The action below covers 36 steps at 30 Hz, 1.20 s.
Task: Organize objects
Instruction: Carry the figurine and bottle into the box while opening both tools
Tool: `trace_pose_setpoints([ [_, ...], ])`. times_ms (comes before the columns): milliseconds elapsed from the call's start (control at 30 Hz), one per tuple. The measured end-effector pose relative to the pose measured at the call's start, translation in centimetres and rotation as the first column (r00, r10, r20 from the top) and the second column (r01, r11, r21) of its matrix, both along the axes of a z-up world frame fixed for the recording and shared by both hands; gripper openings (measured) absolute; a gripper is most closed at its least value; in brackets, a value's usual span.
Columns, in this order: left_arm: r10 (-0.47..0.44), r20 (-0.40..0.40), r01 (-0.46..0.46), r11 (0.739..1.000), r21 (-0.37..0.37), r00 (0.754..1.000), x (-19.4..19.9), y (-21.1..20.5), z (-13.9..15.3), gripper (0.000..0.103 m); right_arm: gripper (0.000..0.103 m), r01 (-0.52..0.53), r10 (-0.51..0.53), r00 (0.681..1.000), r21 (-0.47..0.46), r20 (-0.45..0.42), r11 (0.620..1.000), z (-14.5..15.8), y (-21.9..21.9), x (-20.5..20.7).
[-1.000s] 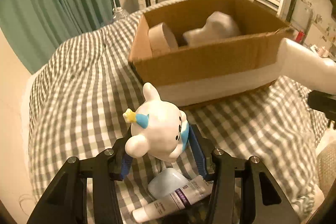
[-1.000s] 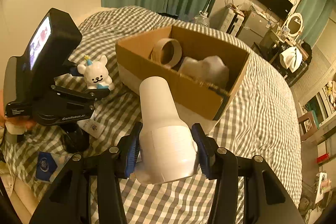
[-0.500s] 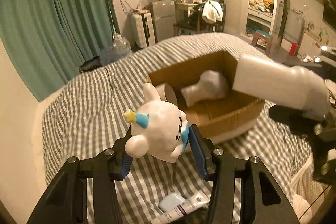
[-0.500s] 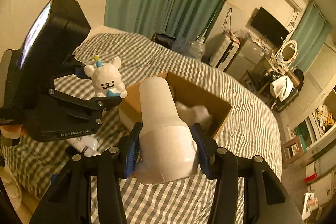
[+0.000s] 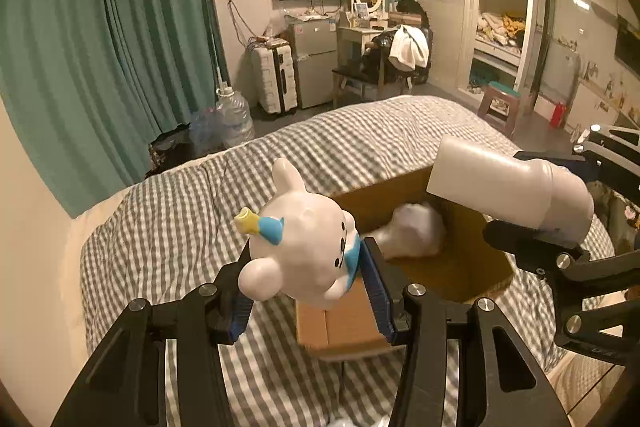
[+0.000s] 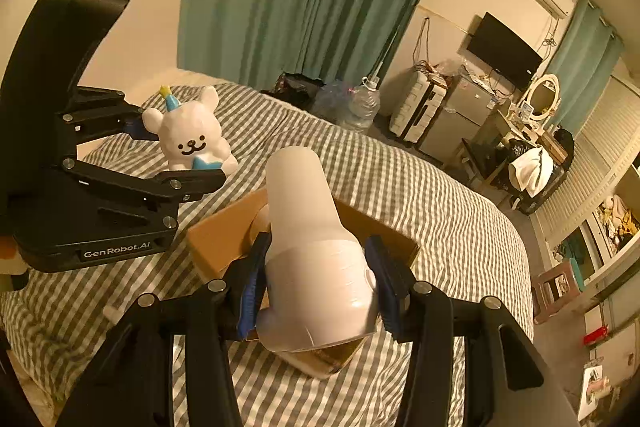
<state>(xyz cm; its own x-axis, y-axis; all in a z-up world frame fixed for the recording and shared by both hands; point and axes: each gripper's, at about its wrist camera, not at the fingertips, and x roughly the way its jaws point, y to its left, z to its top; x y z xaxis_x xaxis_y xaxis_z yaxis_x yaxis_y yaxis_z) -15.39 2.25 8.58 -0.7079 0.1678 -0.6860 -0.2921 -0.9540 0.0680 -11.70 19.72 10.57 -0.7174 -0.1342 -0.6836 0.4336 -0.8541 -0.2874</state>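
My left gripper is shut on a white bear figurine with a blue party hat and yellow star, held high above the bed. In the right wrist view the same bear figurine sits between the left gripper's black fingers. My right gripper is shut on a large white bottle, held over the open cardboard box. In the left wrist view the white bottle hangs above the cardboard box, which holds a white lumpy object.
The box rests on a bed with a grey checked cover. Teal curtains, a water jug, a white suitcase, a small fridge and a cluttered desk stand beyond. An open wardrobe is at the right.
Both grippers have risen with their loads: the bed and box look smaller and lower. The tube and small items on the cover have dropped out of the left wrist view.
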Motion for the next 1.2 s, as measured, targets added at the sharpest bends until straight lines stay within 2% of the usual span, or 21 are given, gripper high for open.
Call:
trace_pose_setpoints([
  [133, -0.020, 0.016, 0.020, 1.000, -0.012, 1.000, -2.4, 0.9, -0.7, 0.050, 0.047, 0.022, -0.022, 1.000, 0.007, 0.005, 1.000, 0.1, 0.5, -2.7],
  [233, -0.036, 0.046, 0.036, 0.999, -0.005, 0.998, -3.9, 1.2, -1.9, 0.050, 0.047, 0.037, -0.038, 0.999, 0.030, 0.022, 0.999, -0.9, 0.8, -4.6],
  [467, -0.071, 0.149, 0.069, 0.997, 0.018, 0.986, -7.8, 2.7, -6.7, 0.050, 0.047, 0.042, -0.050, 0.987, 0.057, 0.152, 0.997, -6.6, 1.8, -9.2],
  [633, -0.114, 0.199, 0.113, 0.993, 0.017, 0.973, -9.2, 3.4, -9.5, 0.050, 0.047, 0.037, -0.054, 0.970, 0.075, 0.236, 0.996, -10.5, 2.4, -11.6],
  [900, -0.201, 0.247, 0.203, 0.979, 0.018, 0.948, -8.6, 3.7, -12.5, 0.050, 0.047, -0.004, -0.019, 0.957, 0.079, 0.288, 0.997, -14.3, 3.3, -10.8],
  [1033, -0.218, 0.255, 0.222, 0.975, 0.014, 0.942, -8.5, 4.0, -13.5, 0.050, 0.047, -0.021, -0.003, 0.958, 0.081, 0.288, 0.996, -14.6, 3.7, -10.9],
  [1200, -0.225, 0.249, 0.229, 0.973, 0.016, 0.942, -8.4, 4.5, -13.3, 0.052, 0.048, -0.024, 0.001, 0.957, 0.075, 0.291, 0.997, -14.5, 3.6, -10.4],
])
